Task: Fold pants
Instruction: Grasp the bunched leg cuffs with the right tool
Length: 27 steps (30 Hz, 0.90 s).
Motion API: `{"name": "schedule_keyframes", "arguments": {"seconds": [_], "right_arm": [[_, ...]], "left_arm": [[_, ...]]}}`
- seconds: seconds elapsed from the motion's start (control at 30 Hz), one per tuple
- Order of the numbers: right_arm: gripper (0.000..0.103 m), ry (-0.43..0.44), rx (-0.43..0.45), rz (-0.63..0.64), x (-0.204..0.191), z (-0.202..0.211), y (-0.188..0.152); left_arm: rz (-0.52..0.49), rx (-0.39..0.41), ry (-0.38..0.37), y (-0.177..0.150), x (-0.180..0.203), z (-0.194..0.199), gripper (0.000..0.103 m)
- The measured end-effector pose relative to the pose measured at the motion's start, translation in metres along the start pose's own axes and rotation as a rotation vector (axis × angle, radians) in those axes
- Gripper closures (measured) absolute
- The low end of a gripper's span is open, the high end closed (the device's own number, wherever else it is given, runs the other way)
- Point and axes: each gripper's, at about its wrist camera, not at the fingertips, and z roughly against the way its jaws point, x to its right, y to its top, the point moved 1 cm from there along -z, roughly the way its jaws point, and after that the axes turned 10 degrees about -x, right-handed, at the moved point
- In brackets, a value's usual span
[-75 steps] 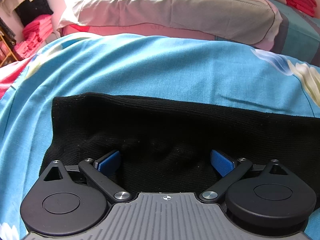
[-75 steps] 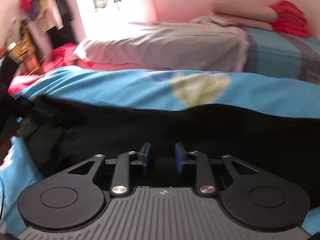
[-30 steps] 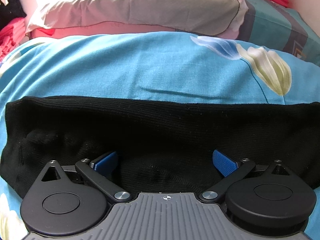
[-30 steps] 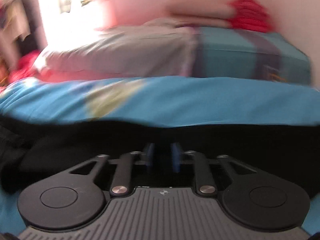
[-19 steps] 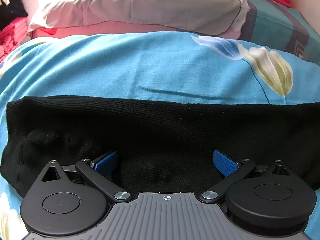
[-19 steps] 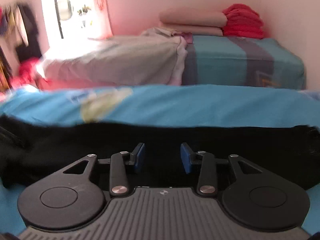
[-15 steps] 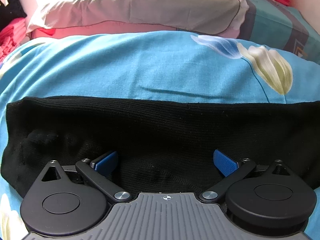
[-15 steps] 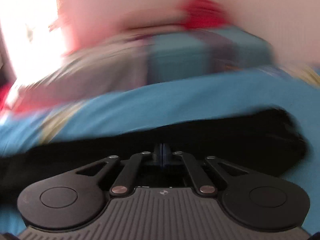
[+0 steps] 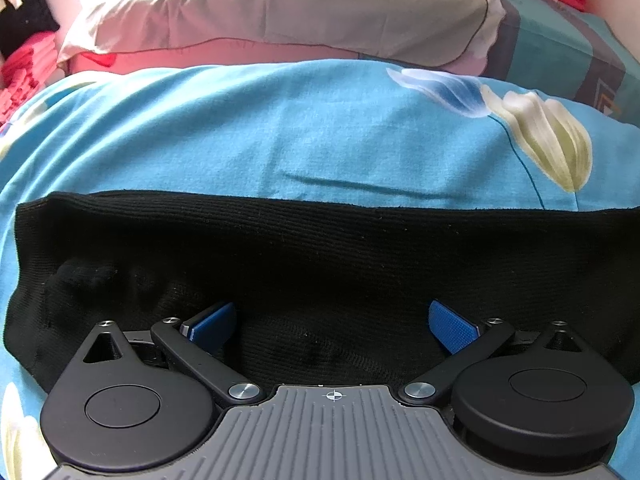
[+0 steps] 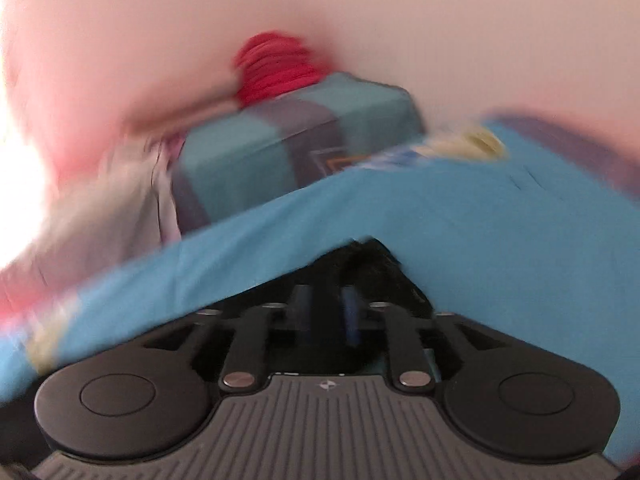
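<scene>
The black knit pants (image 9: 320, 256) lie as a long flat band across the blue flowered bedsheet (image 9: 280, 136). My left gripper (image 9: 332, 322) is open, its blue pads (image 9: 450, 326) spread wide just above the near edge of the pants, holding nothing. In the blurred right wrist view, my right gripper (image 10: 326, 312) has its fingers close together with black pants fabric (image 10: 368, 264) between and beyond them, at an end corner of the pants. The right view is tilted and smeared by motion.
A grey and pink pillow (image 9: 280, 16) lies at the head of the bed. A teal folded quilt (image 9: 560, 40) with red folded cloth (image 10: 276, 68) on top stands behind, against the pink wall. Red clothes (image 9: 20, 72) are stacked at the far left.
My right gripper opened briefly, then shut on the pants' end and swung fast to the right, tilting. My left gripper stayed open and almost still.
</scene>
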Motion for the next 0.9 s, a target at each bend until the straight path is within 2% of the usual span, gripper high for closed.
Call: {"name": "schedule_keyframes", "arguments": {"seconds": [0.03,0.13,0.17,0.2,0.23,0.3,0.4,0.47,0.5,0.53,0.57,0.6,0.63,0.67,0.73,0.8,0.87,0.9], "right_arm": [[0.048,0.013,-0.021,-0.046,0.007,0.008,-0.011],[0.045,0.099,-0.148,-0.123,0.019,0.010,-0.043],[0.042,0.130,-0.158,-0.136,0.023,0.012,-0.050],[0.032,0.147,-0.118,-0.124,0.021,0.013,-0.055],[0.025,0.163,-0.114,-0.120,0.013,-0.003,-0.045],[0.020,0.198,-0.083,-0.145,0.016,-0.013,-0.037],[0.020,0.199,-0.048,-0.158,0.018,-0.030,-0.019],[0.024,0.189,-0.031,-0.187,0.017,-0.046,-0.002],[0.048,0.177,-0.037,-0.195,0.016,-0.049,0.002],[0.087,0.209,-0.083,-0.200,0.014,-0.049,0.003],[0.085,0.259,-0.155,-0.203,0.014,-0.053,0.002],[0.086,0.257,-0.184,-0.170,0.012,-0.057,0.004],[0.086,0.219,-0.166,-0.084,0.010,-0.051,0.004],[0.087,0.206,-0.148,-0.058,0.015,-0.051,0.008],[0.087,0.263,-0.146,-0.218,0.042,-0.059,0.018],[0.086,0.239,-0.123,-0.233,0.038,-0.061,0.018],[0.081,0.213,-0.133,-0.160,0.016,-0.056,0.009],[0.070,0.218,-0.146,-0.118,0.008,-0.054,0.008]], "left_arm": [[0.001,0.001,0.001,0.000,0.000,0.000,0.000],[0.007,-0.002,0.004,0.001,0.001,-0.001,0.000],[0.008,-0.003,0.006,0.001,0.002,-0.002,0.000],[0.007,-0.002,0.007,0.001,0.002,-0.002,0.000],[0.006,-0.001,0.008,0.000,0.002,-0.002,0.000],[0.005,0.004,0.007,-0.001,0.002,-0.002,0.000],[0.006,0.009,0.008,-0.002,0.002,-0.002,0.000],[0.006,0.009,0.008,-0.002,0.002,-0.002,0.000],[0.007,0.010,0.008,-0.002,0.002,-0.002,0.000],[0.006,0.012,0.009,-0.002,0.002,-0.001,0.000],[0.006,0.014,0.010,-0.003,0.002,-0.001,0.000],[0.007,0.014,0.010,-0.003,0.002,-0.001,0.000],[0.006,0.013,0.010,-0.003,0.002,-0.001,0.000],[0.006,0.011,0.011,-0.003,0.002,-0.001,0.000],[0.000,0.007,0.018,-0.002,0.003,-0.001,0.000],[0.002,0.006,0.022,-0.002,0.004,-0.001,0.000],[0.002,0.010,0.024,-0.003,0.004,-0.001,0.000],[0.002,0.012,0.025,-0.003,0.004,-0.001,0.000]]}}
